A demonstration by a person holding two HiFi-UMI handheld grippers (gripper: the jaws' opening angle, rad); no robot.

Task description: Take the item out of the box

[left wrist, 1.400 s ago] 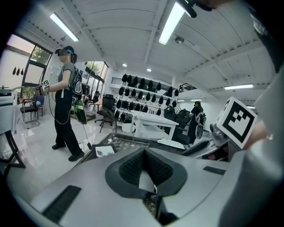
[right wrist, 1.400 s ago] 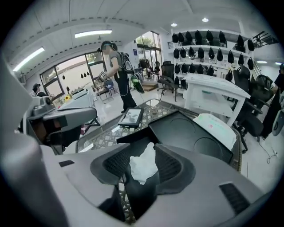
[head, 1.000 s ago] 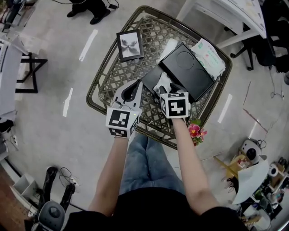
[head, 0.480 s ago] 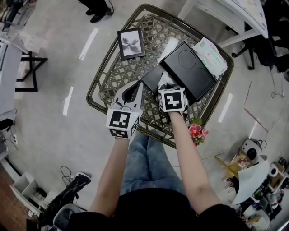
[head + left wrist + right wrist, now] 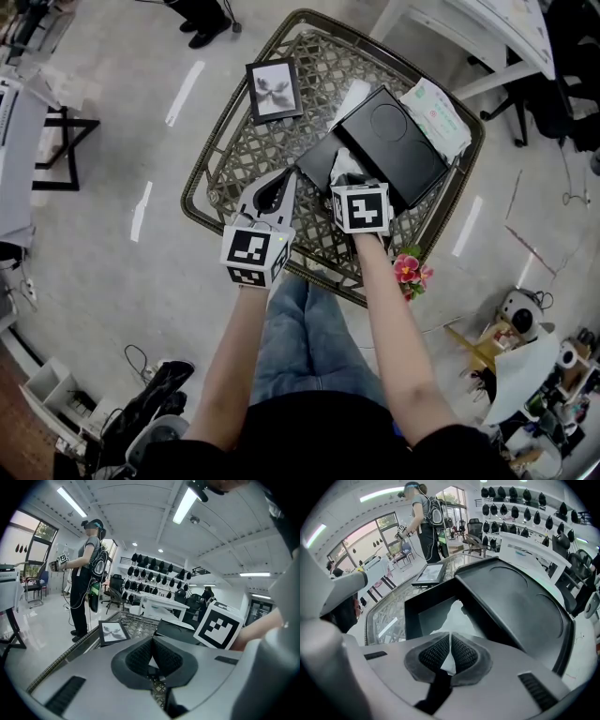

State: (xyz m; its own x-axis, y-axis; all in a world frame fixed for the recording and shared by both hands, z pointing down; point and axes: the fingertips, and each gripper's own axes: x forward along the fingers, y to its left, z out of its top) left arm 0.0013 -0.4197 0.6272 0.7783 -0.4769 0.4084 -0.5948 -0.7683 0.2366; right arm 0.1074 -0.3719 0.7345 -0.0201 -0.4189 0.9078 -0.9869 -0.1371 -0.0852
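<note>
One view shows right tool (image 5: 450, 638) closing on paper (image 5: 457, 616).

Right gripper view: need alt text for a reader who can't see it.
The right gripper is closing its fingers on a white sheet rising from an open black box. The box's lid lies to its right on a lattice table, with a picture frame farther back.
</note>
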